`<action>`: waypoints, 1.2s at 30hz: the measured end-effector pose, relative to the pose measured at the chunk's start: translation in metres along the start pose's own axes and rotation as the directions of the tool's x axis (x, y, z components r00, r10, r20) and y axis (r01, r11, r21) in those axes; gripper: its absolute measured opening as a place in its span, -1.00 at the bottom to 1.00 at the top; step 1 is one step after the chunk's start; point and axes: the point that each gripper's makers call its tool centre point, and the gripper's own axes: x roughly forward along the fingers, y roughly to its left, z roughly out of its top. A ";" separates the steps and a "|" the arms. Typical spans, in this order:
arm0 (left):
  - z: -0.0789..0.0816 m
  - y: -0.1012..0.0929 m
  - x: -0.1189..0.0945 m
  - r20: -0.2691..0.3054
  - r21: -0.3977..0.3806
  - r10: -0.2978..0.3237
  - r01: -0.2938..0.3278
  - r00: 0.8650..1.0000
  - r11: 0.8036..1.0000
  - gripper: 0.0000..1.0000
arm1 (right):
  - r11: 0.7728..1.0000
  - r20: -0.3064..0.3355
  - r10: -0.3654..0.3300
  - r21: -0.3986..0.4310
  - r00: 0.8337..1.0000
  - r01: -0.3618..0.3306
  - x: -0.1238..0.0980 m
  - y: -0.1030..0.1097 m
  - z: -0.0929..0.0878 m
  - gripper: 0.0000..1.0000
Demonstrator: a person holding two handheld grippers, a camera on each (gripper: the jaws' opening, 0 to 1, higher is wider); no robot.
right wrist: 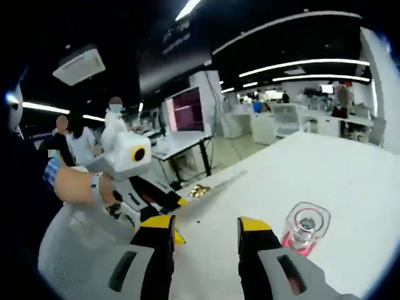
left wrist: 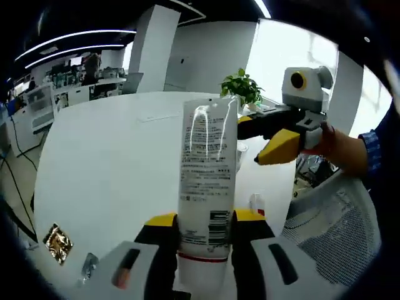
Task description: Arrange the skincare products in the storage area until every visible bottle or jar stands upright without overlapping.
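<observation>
My left gripper (left wrist: 205, 220) is shut on a white squeeze tube (left wrist: 207, 156) with dark print, holding it near its red-banded lower end above the white table (left wrist: 112, 162). In the right gripper view the same tube (right wrist: 212, 186) shows edge-on, slanting out of the left gripper (right wrist: 164, 201). My right gripper (right wrist: 205, 228) is open with nothing between its jaws, and it enters the left gripper view (left wrist: 261, 134) just right of the tube's top. A clear glass bottle with a pink base (right wrist: 304, 229) stands on the table to the right of my right jaws.
A gold foil item (left wrist: 57, 242) and a small sachet (left wrist: 89, 265) lie at the table's near left. A potted plant (left wrist: 240, 87) stands at the far edge. A white mesh chair (left wrist: 337, 219) sits beside the table. People stand in the background (right wrist: 81, 140).
</observation>
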 end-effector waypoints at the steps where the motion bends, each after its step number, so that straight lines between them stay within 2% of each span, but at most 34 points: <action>1: 0.000 -0.004 0.001 0.000 -0.001 -0.016 0.016 1.000 1.000 -0.41 | 1.000 0.000 0.004 -0.009 1.000 -0.004 0.002 0.002 0.001 -0.04; 3: 0.008 -0.015 -0.001 0.037 -0.009 -0.076 0.076 0.996 0.997 -0.41 | 0.998 0.024 0.064 -0.004 0.998 -0.064 0.000 0.011 0.005 0.15; 4: 0.012 -0.021 -0.002 0.055 -0.012 -0.106 0.107 0.993 0.994 -0.41 | 0.996 0.036 0.094 -0.002 0.995 -0.094 -0.001 0.016 0.007 0.17; 7: 0.023 -0.031 -0.006 0.109 -0.038 -0.168 0.173 0.980 0.984 -0.41 | 0.995 0.096 0.097 0.023 0.991 -0.100 -0.007 0.014 0.016 0.04; 10: 0.021 -0.031 -0.005 0.106 -0.033 -0.160 0.165 0.981 0.986 -0.41 | 0.990 0.163 0.091 0.090 0.982 -0.106 -0.009 0.007 0.024 -0.13; 12: 0.018 -0.030 -0.004 0.091 -0.023 -0.149 0.151 0.985 0.988 -0.41 | 0.984 0.155 0.090 0.135 0.984 -0.112 -0.004 0.006 0.020 -0.18; 15: 0.013 -0.030 -0.004 0.067 0.002 -0.144 0.144 0.987 0.990 -0.41 | 0.993 0.144 0.085 0.071 0.986 -0.096 -0.003 0.012 0.020 -0.21; 17: 0.013 -0.032 -0.004 0.067 0.011 -0.153 0.153 0.986 0.988 -0.41 | 0.991 0.163 0.095 0.077 0.982 -0.109 -0.006 0.014 0.024 -0.22; 21: 0.013 -0.039 -0.003 0.068 0.032 -0.178 0.176 0.982 0.984 -0.40 | 0.987 0.199 0.098 0.104 0.975 -0.120 -0.010 0.011 0.029 -0.38; 24: 0.012 -0.041 -0.002 0.064 0.050 -0.183 0.180 0.981 0.982 -0.40 | 0.983 0.198 0.113 0.121 0.974 -0.139 -0.010 0.015 0.030 -0.41; 27: 0.011 -0.044 -0.003 0.058 0.072 -0.214 0.210 0.975 0.975 -0.40 | 0.987 0.192 0.127 0.077 0.973 -0.144 -0.010 0.021 0.032 -0.40; 30: 0.010 -0.049 -0.004 0.063 0.057 -0.274 0.270 0.960 0.961 -0.41 | 0.981 0.215 0.161 0.069 0.963 -0.179 -0.009 0.026 0.036 -0.37; 33: 0.007 -0.062 -0.008 0.043 0.043 -0.362 0.360 0.931 0.932 -0.41 | 0.972 0.221 0.212 0.049 0.952 -0.228 -0.009 0.035 0.038 -0.31; 36: 0.003 -0.070 -0.010 0.024 0.004 -0.406 0.406 0.914 0.914 -0.40 | 0.964 0.214 0.234 0.078 0.948 -0.255 -0.009 0.042 0.038 -0.35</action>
